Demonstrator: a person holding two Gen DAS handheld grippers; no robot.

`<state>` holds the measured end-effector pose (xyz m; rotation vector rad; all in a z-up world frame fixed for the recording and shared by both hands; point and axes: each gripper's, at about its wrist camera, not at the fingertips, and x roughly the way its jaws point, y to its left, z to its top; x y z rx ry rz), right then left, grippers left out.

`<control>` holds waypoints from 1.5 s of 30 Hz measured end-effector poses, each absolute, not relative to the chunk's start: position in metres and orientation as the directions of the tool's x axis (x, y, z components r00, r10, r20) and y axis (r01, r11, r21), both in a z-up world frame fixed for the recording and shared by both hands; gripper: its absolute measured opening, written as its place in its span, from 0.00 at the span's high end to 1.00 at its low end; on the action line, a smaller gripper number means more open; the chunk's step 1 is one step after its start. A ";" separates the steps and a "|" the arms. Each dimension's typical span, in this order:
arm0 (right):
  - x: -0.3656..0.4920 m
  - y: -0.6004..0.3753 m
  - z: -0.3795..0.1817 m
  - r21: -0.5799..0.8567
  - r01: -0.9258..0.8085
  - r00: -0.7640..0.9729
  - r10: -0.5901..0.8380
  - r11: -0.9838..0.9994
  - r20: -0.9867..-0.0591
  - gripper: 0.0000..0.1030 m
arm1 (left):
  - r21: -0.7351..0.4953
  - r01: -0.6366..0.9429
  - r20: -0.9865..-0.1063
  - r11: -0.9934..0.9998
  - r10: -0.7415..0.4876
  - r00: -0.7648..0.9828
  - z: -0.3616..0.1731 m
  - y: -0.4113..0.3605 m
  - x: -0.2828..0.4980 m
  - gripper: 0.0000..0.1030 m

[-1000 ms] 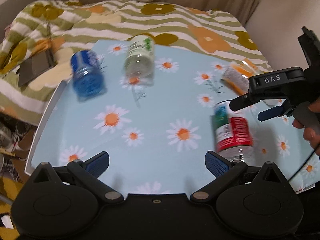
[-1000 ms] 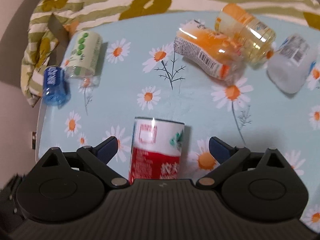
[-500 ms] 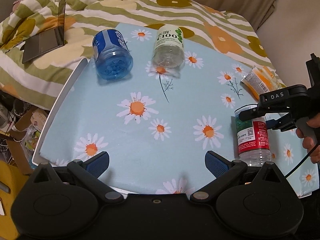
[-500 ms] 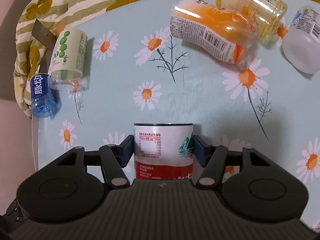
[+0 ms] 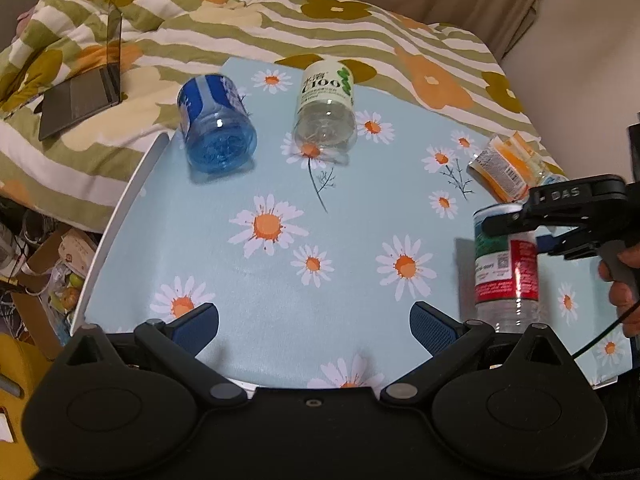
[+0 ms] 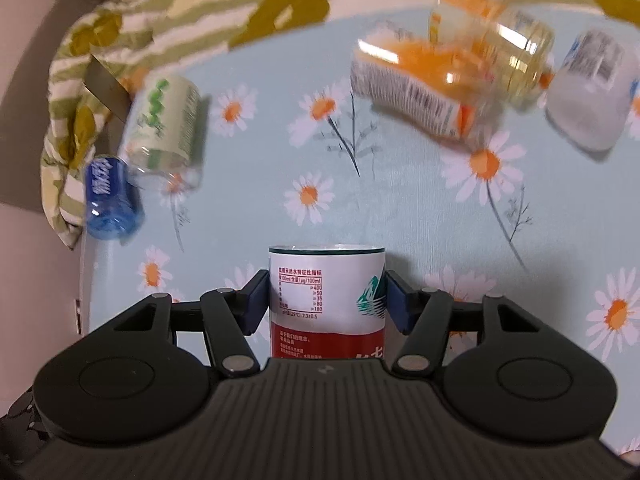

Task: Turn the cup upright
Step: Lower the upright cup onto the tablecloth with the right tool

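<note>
A cut-bottle cup with a red, white and green label [image 6: 326, 300] sits between the pads of my right gripper [image 6: 325, 298], which is shut on it. In the left wrist view the same cup [image 5: 505, 264] stands tilted near the table's right side, gripped near its top by the right gripper [image 5: 520, 220]. My left gripper [image 5: 314, 322] is open and empty above the near edge of the daisy-print table [image 5: 280, 272].
A blue cup [image 5: 216, 124] and a green-and-white cup [image 5: 326, 112] lie on their sides at the far left. Orange-labelled cups [image 6: 420, 80], a yellowish cup [image 6: 516, 56] and a white cup [image 6: 588, 92] lie far right. A laptop [image 5: 84, 96] rests on the floral bedding.
My right gripper closed on the red-labelled cup and has started lifting and turning it. The left gripper drew back and stayed open.
</note>
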<state>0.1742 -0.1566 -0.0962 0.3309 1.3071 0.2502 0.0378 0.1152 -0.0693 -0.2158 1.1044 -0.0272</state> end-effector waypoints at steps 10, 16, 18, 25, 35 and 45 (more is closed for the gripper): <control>0.124 -0.152 -0.071 0.355 -0.047 0.699 0.284 0.934 -0.656 0.26 | -0.161 -0.017 -0.857 0.987 -0.131 0.498 -0.059 0.104 0.046 0.00; 0.106 -0.147 -0.098 0.289 -0.043 0.853 0.185 0.956 -0.487 0.26 | -0.116 0.027 -0.844 0.993 -0.113 0.525 -0.062 0.097 0.039 0.00; 0.104 -0.145 -0.106 0.250 -0.032 0.880 0.145 0.968 -0.452 0.26 | -0.091 0.044 -0.845 0.995 -0.100 0.526 -0.065 0.097 0.036 0.00; 0.089 -0.136 -0.122 0.168 -0.044 0.913 0.108 0.985 -0.393 0.25 | -0.077 0.058 -0.854 0.995 -0.096 0.512 -0.076 0.101 0.031 0.00; 0.059 -0.127 -0.115 0.072 -0.119 0.895 0.139 0.990 -0.425 0.25 | -0.086 0.114 -0.852 0.990 -0.133 0.506 -0.079 0.090 0.035 0.00; 0.046 -0.123 -0.109 0.069 -0.137 0.860 0.153 0.988 -0.487 0.22 | -0.103 0.106 -0.856 0.989 -0.142 0.497 -0.079 0.086 0.031 0.00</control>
